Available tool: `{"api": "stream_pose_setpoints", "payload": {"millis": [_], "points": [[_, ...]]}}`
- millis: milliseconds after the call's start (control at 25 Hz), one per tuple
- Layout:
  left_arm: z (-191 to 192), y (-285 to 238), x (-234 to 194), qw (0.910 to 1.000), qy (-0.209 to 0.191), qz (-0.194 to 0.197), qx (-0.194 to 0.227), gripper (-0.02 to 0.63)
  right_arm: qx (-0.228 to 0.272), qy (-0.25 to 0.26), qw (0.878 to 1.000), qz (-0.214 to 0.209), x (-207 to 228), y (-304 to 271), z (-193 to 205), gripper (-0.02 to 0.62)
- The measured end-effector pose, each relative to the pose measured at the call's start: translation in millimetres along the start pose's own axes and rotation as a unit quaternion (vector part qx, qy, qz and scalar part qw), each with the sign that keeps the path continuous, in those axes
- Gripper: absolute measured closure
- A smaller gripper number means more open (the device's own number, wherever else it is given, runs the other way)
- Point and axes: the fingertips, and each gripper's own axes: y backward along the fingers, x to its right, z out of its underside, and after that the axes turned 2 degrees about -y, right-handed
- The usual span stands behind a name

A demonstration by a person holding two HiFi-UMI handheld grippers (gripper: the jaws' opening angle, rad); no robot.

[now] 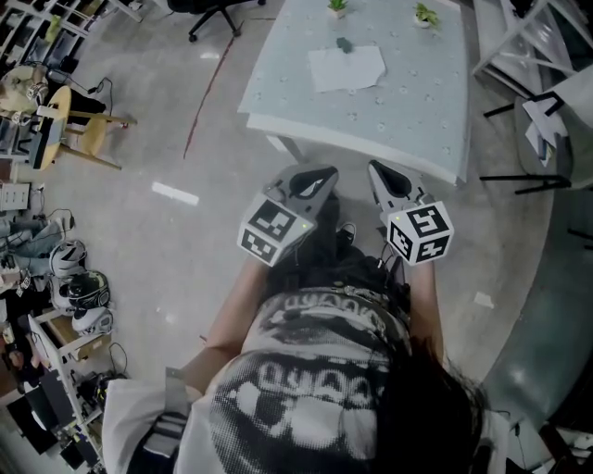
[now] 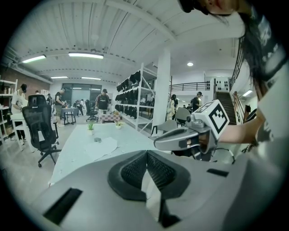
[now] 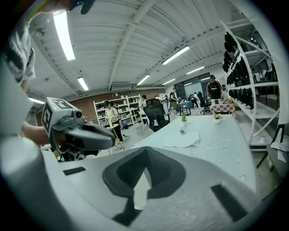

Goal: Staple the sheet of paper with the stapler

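A white sheet of paper (image 1: 346,68) lies on the pale table (image 1: 398,111), with a small dark stapler (image 1: 343,43) at its far edge. Both grippers hang in front of the person's body, short of the table's near edge. The left gripper (image 1: 324,176) and the right gripper (image 1: 380,171) sit side by side, each with its jaws shut on nothing. In the left gripper view the paper (image 2: 100,146) and stapler (image 2: 97,140) lie far ahead of the shut jaws (image 2: 146,155). From the right gripper view, paper (image 3: 183,140) and stapler (image 3: 182,131) lie beyond its jaws (image 3: 144,153).
Two small potted plants (image 1: 336,7) (image 1: 425,15) stand at the table's far edge. A black office chair (image 2: 39,126) is at the table's far left. A wooden stool (image 1: 88,130) and helmets (image 1: 79,287) sit on the floor at left, white racks (image 1: 547,111) at right. People stand far back.
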Motion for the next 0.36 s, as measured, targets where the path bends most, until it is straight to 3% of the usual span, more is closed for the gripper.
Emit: {"api": "stream_pose_setpoints", "payload": {"millis": [360], "points": [[-0.2,-6.6,-0.9,1.0,-0.006,0.005,-0.003,0.603,0.0,-0.003,1.0,0.007,11.3,0.1,0.2,0.597]]}}
